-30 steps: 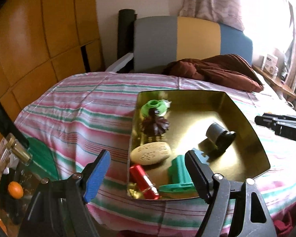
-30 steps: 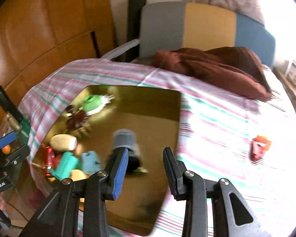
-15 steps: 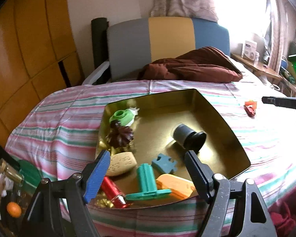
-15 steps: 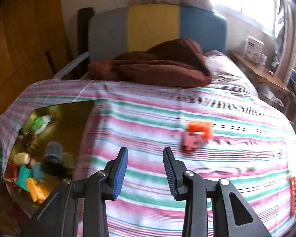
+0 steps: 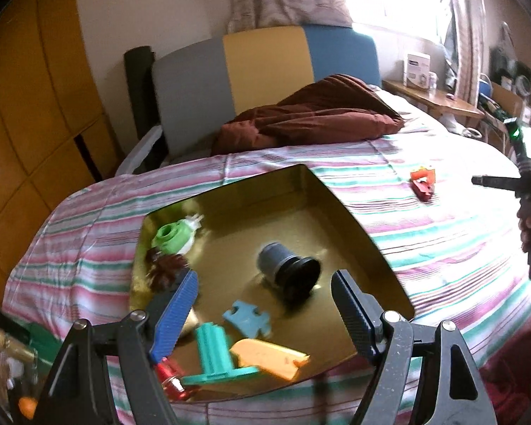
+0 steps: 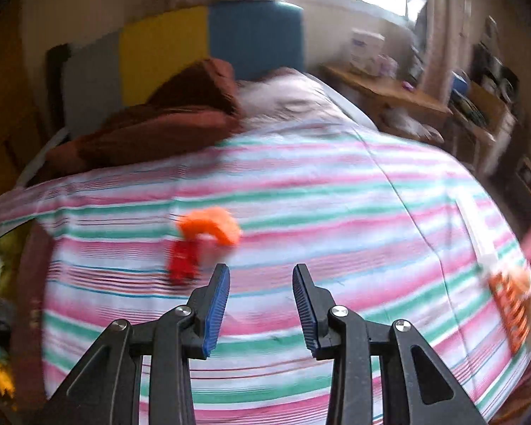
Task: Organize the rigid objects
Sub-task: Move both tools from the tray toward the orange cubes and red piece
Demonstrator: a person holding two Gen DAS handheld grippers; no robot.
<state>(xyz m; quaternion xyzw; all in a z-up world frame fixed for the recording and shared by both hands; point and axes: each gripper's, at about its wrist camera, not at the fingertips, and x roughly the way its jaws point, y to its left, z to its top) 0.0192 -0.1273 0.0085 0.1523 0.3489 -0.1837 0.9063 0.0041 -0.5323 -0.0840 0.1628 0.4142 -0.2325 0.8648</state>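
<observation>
A gold tray [image 5: 340, 212] lies on the striped bed and holds a dark lens-like cylinder [image 5: 288, 269], a green reel [image 5: 171, 237], a blue puzzle piece [image 5: 247, 317], a teal part [image 5: 214, 352], an orange piece [image 5: 269, 357] and a red tube [image 5: 170, 379]. My left gripper [image 5: 265, 304] is open and empty over the tray's near edge. My right gripper [image 6: 260, 290] is open and empty above the bedspread. An orange and red toy [image 6: 201, 241] lies just ahead and left of it; it also shows in the left wrist view [image 5: 423, 184].
A brown blanket [image 5: 311, 117] lies at the head of the bed below the grey, yellow and blue headboard [image 5: 265, 67]. An orange ribbed object [image 6: 511, 308] sits at the bed's right edge. A wooden side table [image 6: 389, 88] stands beyond. Wooden panels [image 5: 28, 106] stand at left.
My right gripper has swung right, away from the tray, toward the orange and red toy. My left gripper has shifted so the tray sits more centred. Both stay open.
</observation>
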